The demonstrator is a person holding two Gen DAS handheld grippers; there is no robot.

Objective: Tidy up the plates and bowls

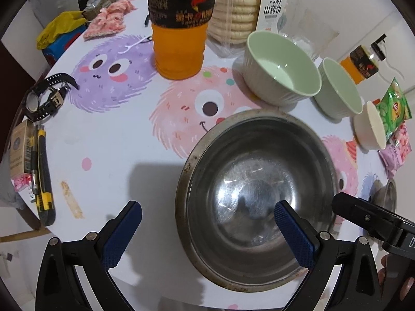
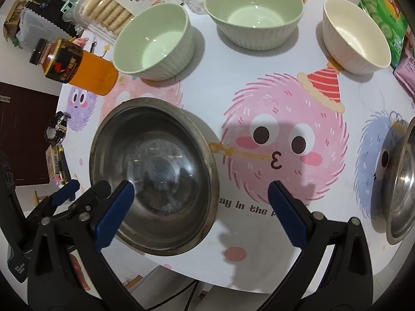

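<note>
A large steel bowl (image 1: 256, 197) (image 2: 153, 176) sits upright near the table's front edge. My left gripper (image 1: 207, 230) is open. Its right finger hangs over the bowl's inside and its left finger is outside, so the near-left rim lies between them. My right gripper (image 2: 201, 207) is open too, astride the bowl's right rim. Behind stand two green bowls (image 2: 153, 41) (image 2: 254, 13) and a cream bowl (image 2: 355, 33), all upright and apart. A second steel bowl (image 2: 399, 189) rests at the right edge.
An orange drink bottle (image 1: 179, 26) and a biscuit pack (image 1: 236, 7) stand at the back. A watch (image 1: 44, 98) and a utility knife (image 1: 42, 176) lie at the left edge. Snack bags (image 1: 394, 106) sit at the right. The table's rounded edge (image 2: 233, 272) is close in front.
</note>
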